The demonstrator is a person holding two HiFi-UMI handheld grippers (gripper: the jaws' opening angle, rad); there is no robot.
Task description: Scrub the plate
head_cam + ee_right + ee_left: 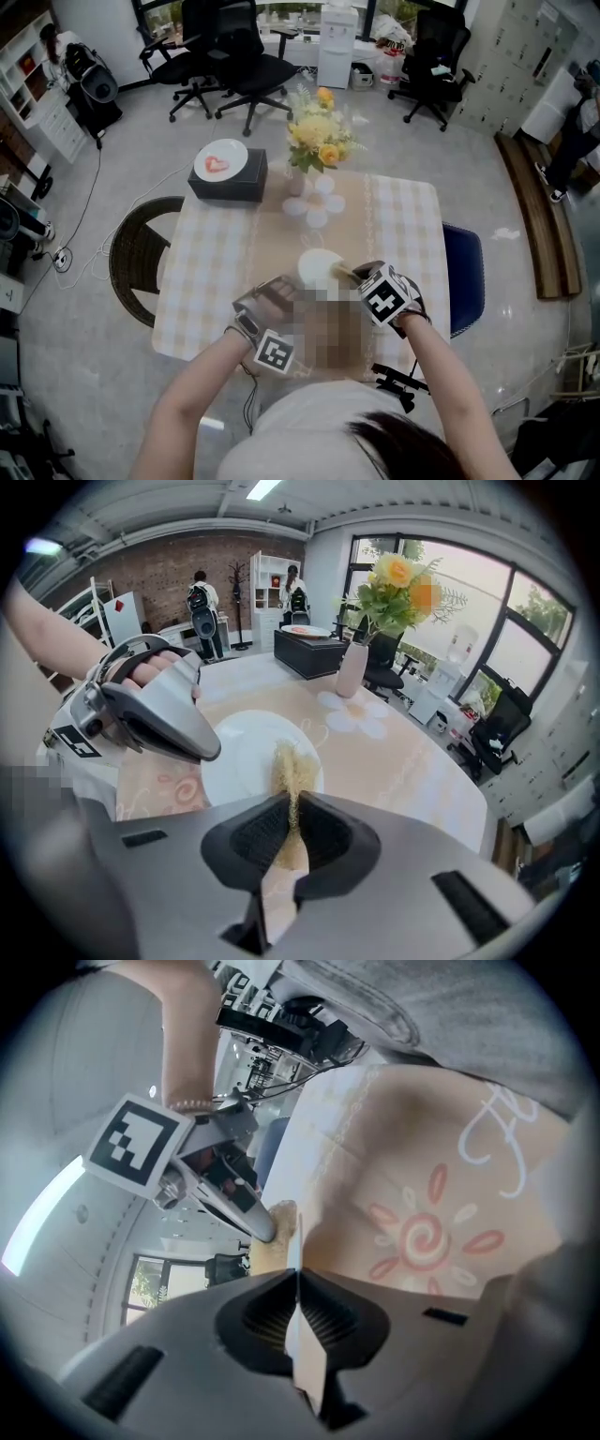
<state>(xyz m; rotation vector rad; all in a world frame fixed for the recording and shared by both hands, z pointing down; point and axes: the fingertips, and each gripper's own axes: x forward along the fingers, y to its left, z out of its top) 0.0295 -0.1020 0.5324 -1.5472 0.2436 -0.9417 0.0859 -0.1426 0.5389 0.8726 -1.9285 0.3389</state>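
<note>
The plate [319,269] is plain white and round. It lies on the beige runner [281,225] at the near middle of the checked table [412,234], right in front of the person. Both bare forearms reach forward and angle inward to meet at it. The left gripper [286,289] comes in from the near left, and its jaws are pinched tight on the plate's thin rim, which runs edge-on between them in the left gripper view. The right gripper [352,276] comes in from the right with its marker cube facing up. Its jaws are clamped on a tan, fibrous scrubber [292,764], whose frayed far end rests over the plate's surface near the right edge. The visible part of the plate's face is bare and glossy. Farther along the runner stands a vase of yellow flowers [314,141].
</note>
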